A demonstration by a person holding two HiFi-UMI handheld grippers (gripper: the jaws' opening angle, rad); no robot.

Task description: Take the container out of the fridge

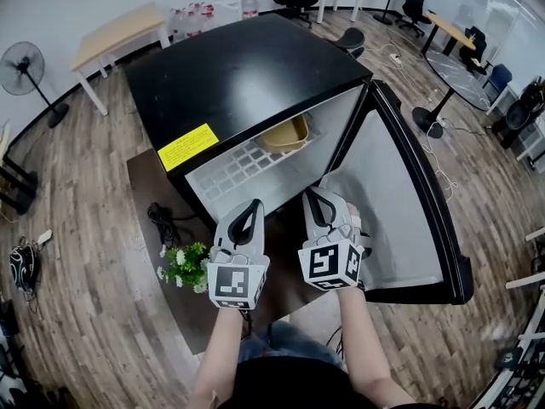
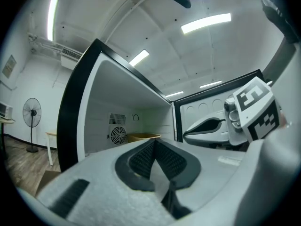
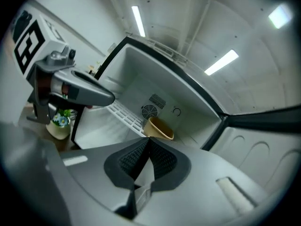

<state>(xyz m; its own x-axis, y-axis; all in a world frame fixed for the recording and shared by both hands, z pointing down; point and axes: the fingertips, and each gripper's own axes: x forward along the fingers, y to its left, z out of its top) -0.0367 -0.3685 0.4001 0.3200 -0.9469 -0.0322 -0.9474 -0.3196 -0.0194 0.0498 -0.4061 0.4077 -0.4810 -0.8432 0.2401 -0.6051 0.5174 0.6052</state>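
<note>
A tan container sits on the white wire shelf at the back of the open black fridge. It also shows as a tan tub in the left gripper view and a tan tub near the rear fan grille in the right gripper view. My left gripper and right gripper are held side by side just outside the fridge opening, pointing in. Both are shut with nothing between the jaws. Neither touches the container.
The fridge door stands swung open on the right, close beside my right gripper. A small potted plant with white flowers and a black cable lie on the floor at the left. A yellow label marks the fridge top.
</note>
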